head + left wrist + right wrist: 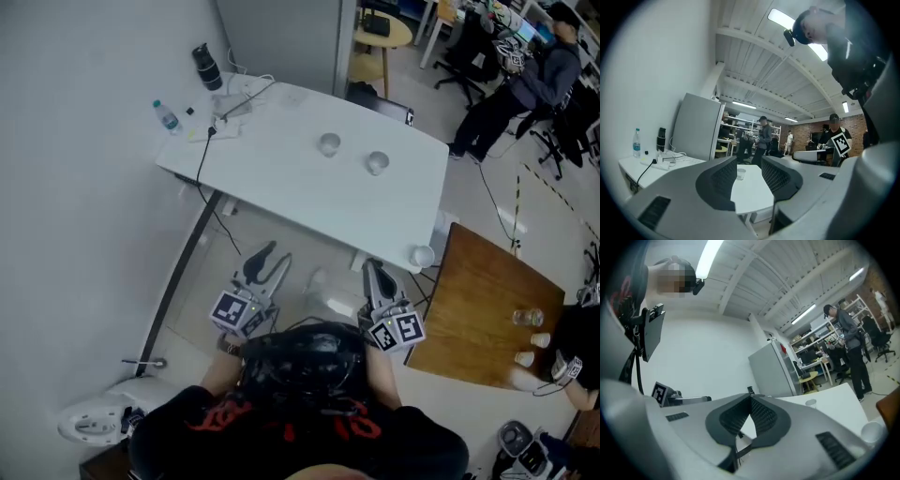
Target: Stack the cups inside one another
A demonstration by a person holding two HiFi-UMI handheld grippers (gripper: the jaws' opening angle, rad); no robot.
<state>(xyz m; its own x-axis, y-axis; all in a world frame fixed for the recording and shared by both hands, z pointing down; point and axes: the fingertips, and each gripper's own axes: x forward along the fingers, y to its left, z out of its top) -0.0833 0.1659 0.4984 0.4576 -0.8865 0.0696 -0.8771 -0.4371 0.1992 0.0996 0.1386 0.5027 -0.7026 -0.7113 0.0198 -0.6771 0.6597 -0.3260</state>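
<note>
Three clear cups stand apart on the white table (281, 178): one (329, 143) at mid-table, a second (378, 162) to its right, a third (422, 255) at the near right corner. Both grippers hang level in front of the table's near edge, touching nothing. My left gripper (270, 262) is open and empty; in the left gripper view a cup (740, 174) shows far off between its jaws (749, 176). My right gripper (373, 272) is shut with nothing in it (751, 401); its view shows one cup (811, 402) on the table and another (873, 430) at the lower right.
At the table's far left lie a water bottle (167, 116), a black flask (207, 67) and a power strip with cables (234, 111). A wooden table (478, 309) with small cups (528, 317) stands to the right. A person (534, 80) and office chairs are behind.
</note>
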